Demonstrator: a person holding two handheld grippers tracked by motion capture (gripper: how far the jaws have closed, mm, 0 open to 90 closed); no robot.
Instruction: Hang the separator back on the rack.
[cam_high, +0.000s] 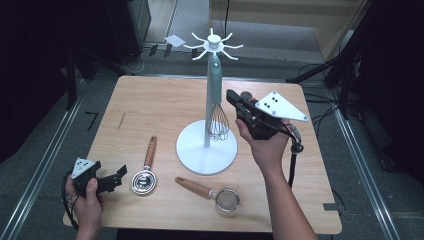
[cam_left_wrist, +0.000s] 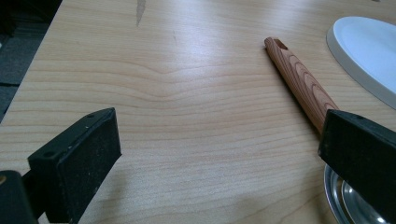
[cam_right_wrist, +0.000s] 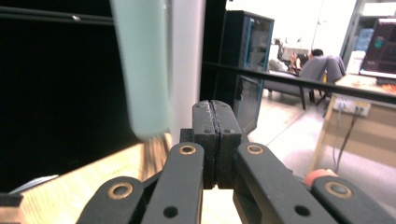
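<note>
Mint-handled whisk (cam_high: 216, 100) hangs unlabelled beside the closed right hand-held gripper (cam_high: 231, 95); left hand-held gripper (cam_high: 121, 173) gapes wide.

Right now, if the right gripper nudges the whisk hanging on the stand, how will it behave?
The whisk hangs free from a hook beside the stand's pole, so it would probably swing rather than resist. Its thin wire loops likely flex. The stand's wide round base should resist tipping, though its tall pole might wobble.

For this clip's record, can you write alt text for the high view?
A whisk with a pale green handle hangs on a white hook stand on a wooden table, with the shut right gripper beside it. The open left gripper sits near a wooden-handled coil whisk; a small strainer lies in front.
</note>
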